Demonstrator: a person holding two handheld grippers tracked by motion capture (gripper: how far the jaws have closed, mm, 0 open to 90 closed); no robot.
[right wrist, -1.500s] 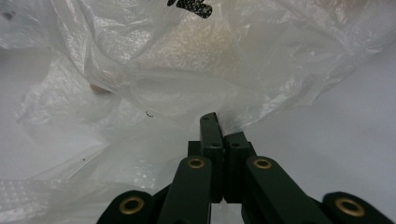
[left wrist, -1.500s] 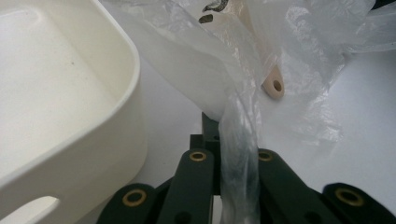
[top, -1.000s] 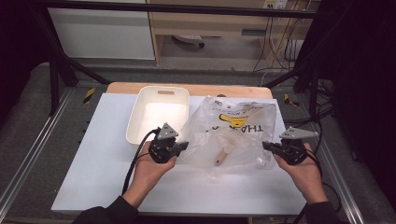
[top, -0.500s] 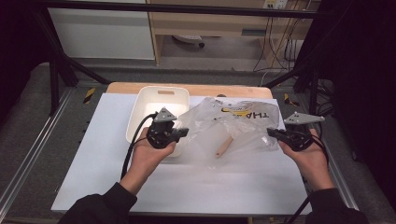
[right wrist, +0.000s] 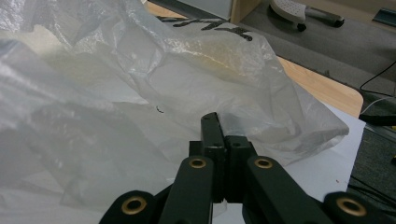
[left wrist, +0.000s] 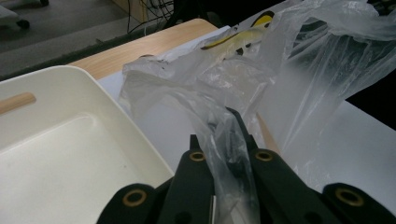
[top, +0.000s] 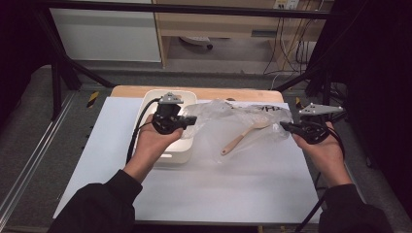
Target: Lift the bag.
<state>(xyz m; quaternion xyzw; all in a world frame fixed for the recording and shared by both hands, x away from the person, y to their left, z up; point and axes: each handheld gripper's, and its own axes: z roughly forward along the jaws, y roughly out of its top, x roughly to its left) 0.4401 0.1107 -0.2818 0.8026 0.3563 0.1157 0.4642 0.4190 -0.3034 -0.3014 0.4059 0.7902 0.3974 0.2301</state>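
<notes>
A clear plastic bag (top: 238, 121) with black lettering and a yellow print hangs stretched between both grippers above the white table. A wooden spoon (top: 243, 136) lies slanted inside it. My left gripper (top: 193, 119) is shut on the bag's left edge, over the white tray (top: 160, 158); in the left gripper view the film (left wrist: 224, 154) is bunched between the jaws. My right gripper (top: 283, 126) is shut on the bag's right edge, and the right gripper view has the film (right wrist: 187, 88) billowing ahead of the closed jaws.
The white tray (left wrist: 70, 154) sits at the table's back left, with a wooden handle (left wrist: 14, 101) poking over its far rim. The wooden table edge (top: 204, 92) runs behind it. Black frame posts and cables (top: 311, 73) stand at the right.
Both grippers have risen with the bag, lifting it off the table. The bag now hangs stretched, and the spoon has slid to a slant inside it.
</notes>
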